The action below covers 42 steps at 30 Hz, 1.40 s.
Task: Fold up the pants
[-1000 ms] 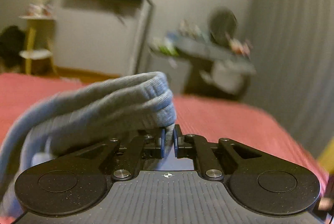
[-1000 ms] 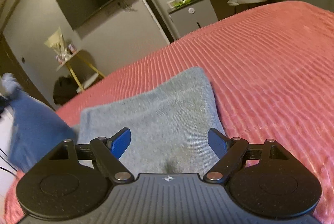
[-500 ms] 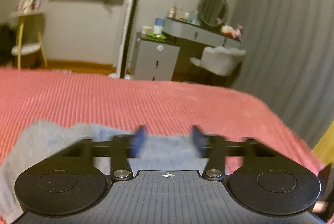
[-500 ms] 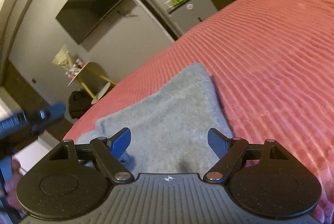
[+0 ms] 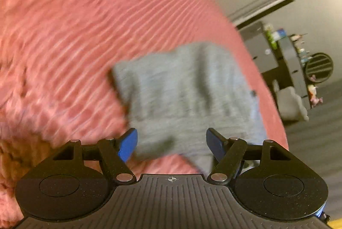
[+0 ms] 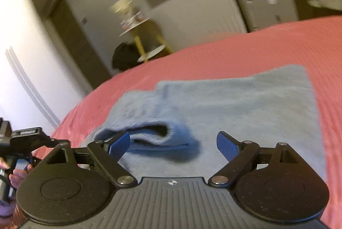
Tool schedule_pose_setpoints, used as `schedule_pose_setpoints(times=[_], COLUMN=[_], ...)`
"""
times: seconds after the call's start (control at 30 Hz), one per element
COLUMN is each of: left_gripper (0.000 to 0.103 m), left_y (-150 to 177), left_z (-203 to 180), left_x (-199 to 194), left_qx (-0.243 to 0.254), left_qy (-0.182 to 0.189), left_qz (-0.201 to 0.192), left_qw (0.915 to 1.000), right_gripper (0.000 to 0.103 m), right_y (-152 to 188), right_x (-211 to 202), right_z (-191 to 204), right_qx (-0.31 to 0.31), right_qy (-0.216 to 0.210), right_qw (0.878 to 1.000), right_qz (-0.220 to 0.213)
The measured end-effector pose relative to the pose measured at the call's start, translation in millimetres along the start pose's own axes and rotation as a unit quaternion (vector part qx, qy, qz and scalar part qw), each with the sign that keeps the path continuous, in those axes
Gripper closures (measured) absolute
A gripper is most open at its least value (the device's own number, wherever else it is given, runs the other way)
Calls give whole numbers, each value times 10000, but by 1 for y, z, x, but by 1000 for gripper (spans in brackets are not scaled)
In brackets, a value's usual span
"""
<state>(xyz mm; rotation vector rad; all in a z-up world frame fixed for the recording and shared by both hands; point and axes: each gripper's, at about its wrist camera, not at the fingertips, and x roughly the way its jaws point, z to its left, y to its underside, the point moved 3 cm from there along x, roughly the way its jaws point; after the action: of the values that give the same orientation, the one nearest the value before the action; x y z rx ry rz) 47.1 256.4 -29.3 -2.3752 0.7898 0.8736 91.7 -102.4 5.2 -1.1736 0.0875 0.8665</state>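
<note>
Grey pants (image 5: 188, 96) lie folded into compact rectangle on ribbed pink bedspread (image 5: 64, 36), near bed edge. Left gripper (image 5: 172, 142) above pants' near edge, blue fingers spread wide, gripping nothing. Right gripper (image 6: 173, 144) likewise wide apart and empty, over pants (image 6: 235, 113); rolled fold of fabric bulges just beyond its left finger (image 6: 118, 143).

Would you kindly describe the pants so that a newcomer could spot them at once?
Find the big pink ribbed bedspread that fills the view. On it lie the pants, a folded grey-blue bundle and the only garment there, with one rolled edge bulging up on the left.
</note>
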Motion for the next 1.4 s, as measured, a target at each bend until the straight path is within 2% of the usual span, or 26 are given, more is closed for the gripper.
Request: schedule_pose_setpoints(times=[0.07,0.17,0.33,0.4,0.43,0.47,0.5,0.53,0.57,0.6,0.67,0.7,0.73,0.8,0.83,0.87,1.0,1.13,1.2,1.23,1.3,1.37,1.4], left_gripper=[27,26,25,30,36,43,46,52,59,62,59,55,49,46,62,73,76,77,77,77,76,69,65], left_y=[-1,-2,-6,-5,-5,-6,-7,-9,-12,-14,-16,-16,-17,-19,-20,-21,-28,-29,-24,-19,-3,22,40], left_z=[9,19,16,19,21,24,30,36,37,42,49,51,50,42,39,36,4,-75,-116,-135,-175,-206,-221], left_x=[13,26,33,24,22,17,14,12,14,13,14,15,18,28,31,30,2,-21,-19,-15,0,24,42], left_qx=[-270,-493,-167,41,88,60,-57,-214,-324,-491,-714,-762,-782,-712,-668,-587,-373,523,764,873,1101,1329,1368], left_qy=[89,259,258,360,407,468,564,698,790,879,981,929,901,918,890,863,1492,1996,2311,2460,2616,2727,2745], left_qz=[169,111,-166,-363,-434,-498,-539,-578,-599,-636,-622,-574,-517,-352,-339,-403,-767,-957,-849,-783,-646,-275,99], left_qw=[9995,9984,9994,9987,9982,9976,9969,9957,9945,9929,9907,9911,9915,9926,9932,9937,9851,9738,9662,9622,9567,9525,9517], right_gripper=[14,14,14,14,15,17,26,32,42,44,47,55,56,64,65,69,74,76,77,78,78,78,77], right_y=[2,8,11,11,11,11,11,11,11,10,10,10,9,6,5,4,-4,-7,-8,-8,-3,5,8], right_x=[11,21,30,34,35,39,41,48,53,60,70,73,76,76,76,75,62,45,35,28,12,-2,-9], right_z=[10,21,32,36,35,36,38,39,40,40,40,41,41,41,41,40,28,10,-3,-14,-37,-59,-67], right_qx=[-290,-850,-1757,-2030,-2139,-2239,-2334,-2422,-2453,-2452,-2467,-2459,-2386,-2217,-2114,-1988,-1085,241,1010,1491,2478,3112,3174], right_qy=[46,310,726,788,784,812,833,844,860,910,926,944,943,935,920,907,723,443,312,233,58,47,129], right_qw=[9995,9955,9815,9758,9735,9711,9686,9664,9654,9649,9643,9644,9663,9705,9730,9758,9915,9987,9942,9881,9677,9484,9461], right_qz=[136,269,230,178,184,183,190,197,216,242,256,235,211,132,117,102,38,-82,-190,-284,-452,-606,-639])
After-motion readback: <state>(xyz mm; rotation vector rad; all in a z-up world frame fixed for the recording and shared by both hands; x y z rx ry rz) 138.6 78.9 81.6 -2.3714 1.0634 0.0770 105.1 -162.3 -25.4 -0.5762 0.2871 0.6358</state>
